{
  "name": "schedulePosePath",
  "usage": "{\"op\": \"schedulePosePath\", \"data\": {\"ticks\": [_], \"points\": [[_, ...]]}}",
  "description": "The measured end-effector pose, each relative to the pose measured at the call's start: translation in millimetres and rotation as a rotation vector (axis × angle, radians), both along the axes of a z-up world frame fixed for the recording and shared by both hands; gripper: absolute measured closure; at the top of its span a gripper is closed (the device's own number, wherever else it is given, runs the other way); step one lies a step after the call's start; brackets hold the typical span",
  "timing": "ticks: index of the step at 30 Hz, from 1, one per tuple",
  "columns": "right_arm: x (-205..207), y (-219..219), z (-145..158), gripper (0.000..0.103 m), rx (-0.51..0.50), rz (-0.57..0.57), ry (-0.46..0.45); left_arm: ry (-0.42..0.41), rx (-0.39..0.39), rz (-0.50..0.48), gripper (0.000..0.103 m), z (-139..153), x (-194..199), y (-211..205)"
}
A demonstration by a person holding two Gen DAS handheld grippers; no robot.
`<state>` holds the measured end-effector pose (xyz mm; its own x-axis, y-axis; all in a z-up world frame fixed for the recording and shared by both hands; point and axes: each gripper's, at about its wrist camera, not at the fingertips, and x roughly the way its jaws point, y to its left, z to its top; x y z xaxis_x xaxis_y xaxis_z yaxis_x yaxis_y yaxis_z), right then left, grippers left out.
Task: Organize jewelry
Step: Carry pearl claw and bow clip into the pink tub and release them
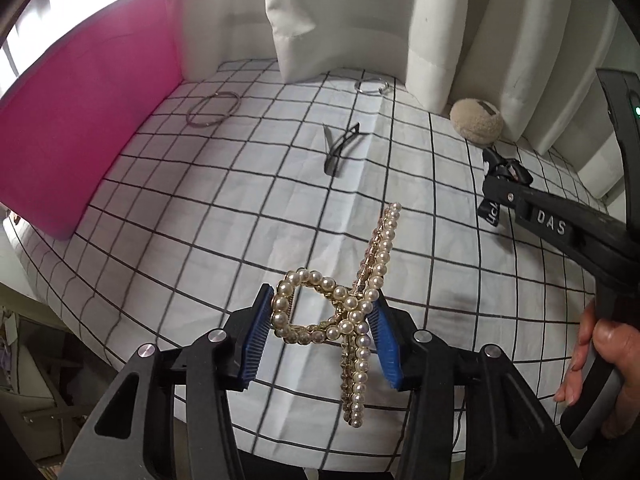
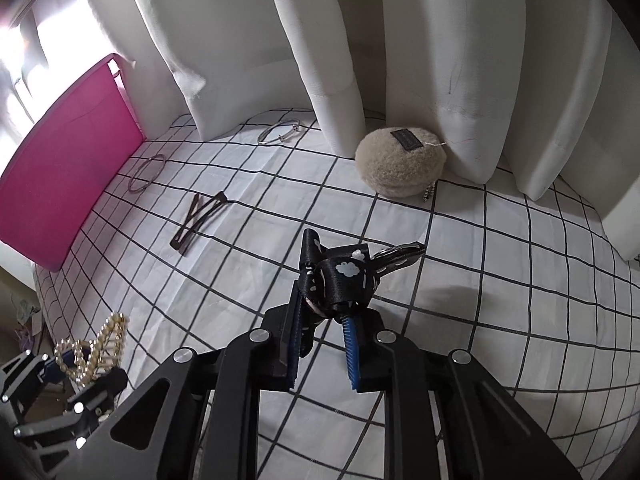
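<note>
My left gripper [image 1: 326,322] is shut on a pearl hair claw [image 1: 362,308] and holds it above the checked cloth; it also shows at the lower left of the right wrist view [image 2: 94,354]. My right gripper [image 2: 322,344] is shut on a black ribbon bow clip [image 2: 340,276] with white cloud prints, seen from the left wrist view [image 1: 505,176] too. On the cloth lie a dark snap hair clip [image 1: 340,148] [image 2: 200,216], a thin bangle [image 1: 214,109] [image 2: 147,172] and a silver bangle [image 1: 372,86] [image 2: 280,132].
A pink box [image 1: 80,104] [image 2: 68,160] stands at the left edge of the checked cloth [image 1: 240,200]. A beige fuzzy round pouch [image 1: 476,120] [image 2: 400,162] sits at the back against white curtains [image 2: 320,40]. The table edge drops off at the lower left.
</note>
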<state>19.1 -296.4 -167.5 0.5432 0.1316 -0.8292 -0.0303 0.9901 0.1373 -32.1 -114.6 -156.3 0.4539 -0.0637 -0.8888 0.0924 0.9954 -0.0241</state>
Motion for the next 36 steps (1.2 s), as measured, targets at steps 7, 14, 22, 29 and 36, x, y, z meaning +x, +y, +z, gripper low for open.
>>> {"op": "schedulePosePath", "data": {"ticks": [7,14,22,29,36], "points": [[-11,39,53,0.085,0.009,0.022,-0.055,-0.116,-0.041,0.013,0.057,67,25,43],[3,96,118,0.085,0.038,0.049,-0.156,-0.224,-0.067,0.058,0.057,134,54,107],[48,199,174,0.085,0.085,0.182,-0.293,-0.319,-0.042,0.141,0.057,186,89,208],[96,300,195,0.085,0.105,0.344,-0.326,-0.325,0.012,0.256,0.057,194,123,294],[131,374,184,0.085,0.089,0.463,-0.254,-0.244,0.029,0.319,0.057,166,148,348]]}}
